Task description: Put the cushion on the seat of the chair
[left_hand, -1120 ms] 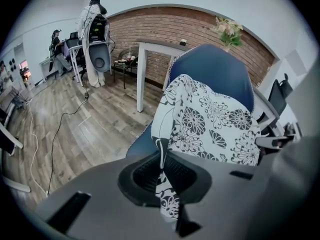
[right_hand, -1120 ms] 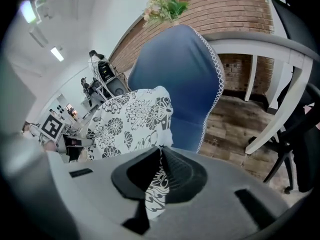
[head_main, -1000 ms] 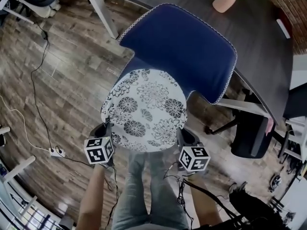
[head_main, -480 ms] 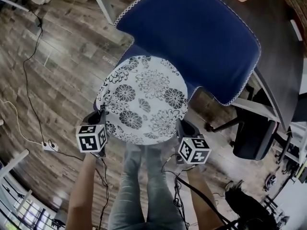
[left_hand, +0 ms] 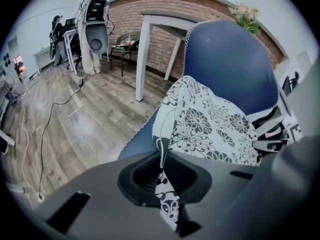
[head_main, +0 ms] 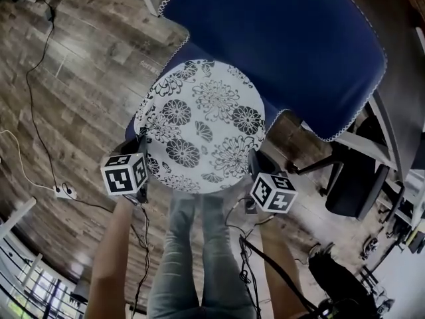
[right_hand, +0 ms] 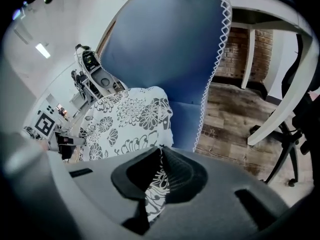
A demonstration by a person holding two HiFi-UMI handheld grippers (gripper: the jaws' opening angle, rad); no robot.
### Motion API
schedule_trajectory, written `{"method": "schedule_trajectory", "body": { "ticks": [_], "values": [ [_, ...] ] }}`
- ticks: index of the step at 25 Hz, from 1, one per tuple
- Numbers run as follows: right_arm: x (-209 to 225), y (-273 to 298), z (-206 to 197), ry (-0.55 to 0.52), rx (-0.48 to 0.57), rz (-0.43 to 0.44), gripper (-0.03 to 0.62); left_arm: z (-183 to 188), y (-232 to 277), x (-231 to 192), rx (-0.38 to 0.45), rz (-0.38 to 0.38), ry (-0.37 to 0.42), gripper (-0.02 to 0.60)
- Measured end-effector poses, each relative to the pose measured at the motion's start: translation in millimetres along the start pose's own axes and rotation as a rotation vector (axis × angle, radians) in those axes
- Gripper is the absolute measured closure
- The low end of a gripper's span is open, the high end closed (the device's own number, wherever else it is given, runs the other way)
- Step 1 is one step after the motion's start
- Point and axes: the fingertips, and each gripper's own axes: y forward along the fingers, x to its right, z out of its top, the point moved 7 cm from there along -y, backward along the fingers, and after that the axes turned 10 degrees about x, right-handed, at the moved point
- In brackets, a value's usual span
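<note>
cushion has moved forward since a second ago, now over chair seat. left tongs and right tongs each pinch its near rim, closed on fabric. likely risk: if released now, the overhanging near edge tips it to the floor.

Your cushion is round and flat, white with a dark grey flower print, and it faces up. You hold it by two edges on the side nearest you. The left gripper has its jaws closed on the fabric at the left edge, and the right gripper on the fabric at the right. The chair is blue with a white scalloped trim. Its backrest rises just behind the cushion. A strip of seat shows below the cushion's left side; whether they touch can't be made out.
</note>
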Motion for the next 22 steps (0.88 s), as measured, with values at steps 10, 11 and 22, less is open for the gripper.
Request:
{"method": "schedule_trajectory", "body": {
  "ticks": [10, 11, 22],
  "values": [
    [7, 13, -8, 0.030, -0.024, -0.047, 0.557, -7, 14, 0, -0.051, 0.034, 0.034, 0.566],
    [7, 14, -9, 0.029, -0.029, -0.051, 0.557, -7, 15, 0, -0.054, 0.040, 0.034, 0.566],
    [14, 25, -15, 0.045, -0.070, -0.098, 0.543, -10, 21, -1, -0.077, 0.057, 0.044, 0.558]
  ]
}}
